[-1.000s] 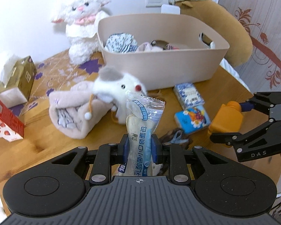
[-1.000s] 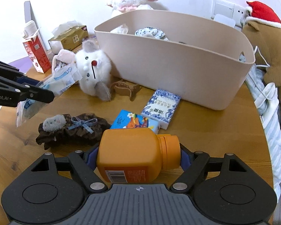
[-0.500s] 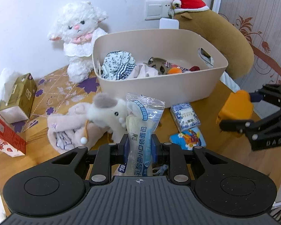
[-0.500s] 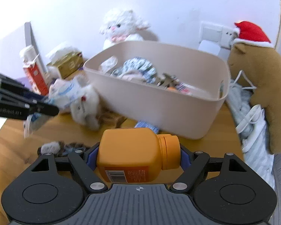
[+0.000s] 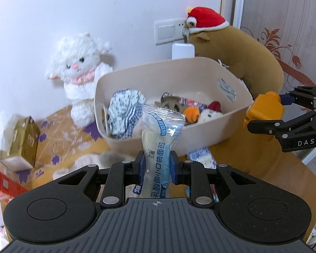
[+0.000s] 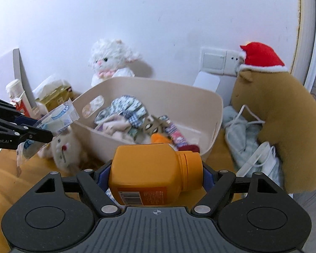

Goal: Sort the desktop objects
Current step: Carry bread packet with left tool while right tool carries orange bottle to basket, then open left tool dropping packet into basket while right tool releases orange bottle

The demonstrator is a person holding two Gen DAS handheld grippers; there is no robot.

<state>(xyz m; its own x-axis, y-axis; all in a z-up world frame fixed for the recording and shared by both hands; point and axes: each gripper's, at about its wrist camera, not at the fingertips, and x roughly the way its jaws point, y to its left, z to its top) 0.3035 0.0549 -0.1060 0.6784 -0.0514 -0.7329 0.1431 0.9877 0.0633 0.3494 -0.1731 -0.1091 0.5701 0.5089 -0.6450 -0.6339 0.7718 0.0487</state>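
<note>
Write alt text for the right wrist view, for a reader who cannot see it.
The right tool grips an orange bottle lying sideways, in front of a beige bin full of cloth and small toys. At left, the left tool holds a snack packet; a white lamb toy sits behind.

— What sits on the wooden surface (image 5: 252,158)?

— A beige bin (image 5: 200,135), a white lamb plush (image 5: 80,73) behind it, a tissue box (image 5: 25,141) at the left, a small white plush (image 6: 65,149) against the bin, and a patterned mat (image 5: 73,135).
</note>
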